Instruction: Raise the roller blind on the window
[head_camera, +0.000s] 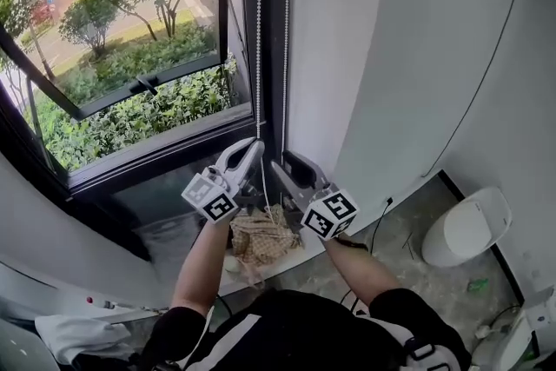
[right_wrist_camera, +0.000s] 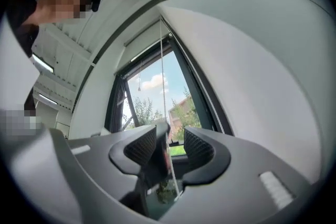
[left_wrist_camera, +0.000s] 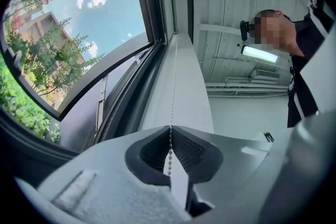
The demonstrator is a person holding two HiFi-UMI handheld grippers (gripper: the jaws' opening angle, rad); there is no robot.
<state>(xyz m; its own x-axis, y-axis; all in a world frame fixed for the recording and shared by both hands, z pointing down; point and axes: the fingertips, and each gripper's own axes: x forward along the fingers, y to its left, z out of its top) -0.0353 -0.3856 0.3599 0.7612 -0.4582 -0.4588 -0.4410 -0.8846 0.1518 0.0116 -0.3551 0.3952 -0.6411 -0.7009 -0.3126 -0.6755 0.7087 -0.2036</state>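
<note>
Overhead, two chain strands [head_camera: 260, 30] [head_camera: 287, 30] hang; left claw [left_wrist_camera: 170, 131] grips one.

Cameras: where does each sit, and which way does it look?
Head view: on the person's head, facing steeply down at window, bead chain, forearms, left gripper, right gripper.
Left gripper view: on that gripper, facing up the chain; jaws shut on it.
Right gripper view: faces up too; jaws apart around the chain.
All share the chain.
</note>
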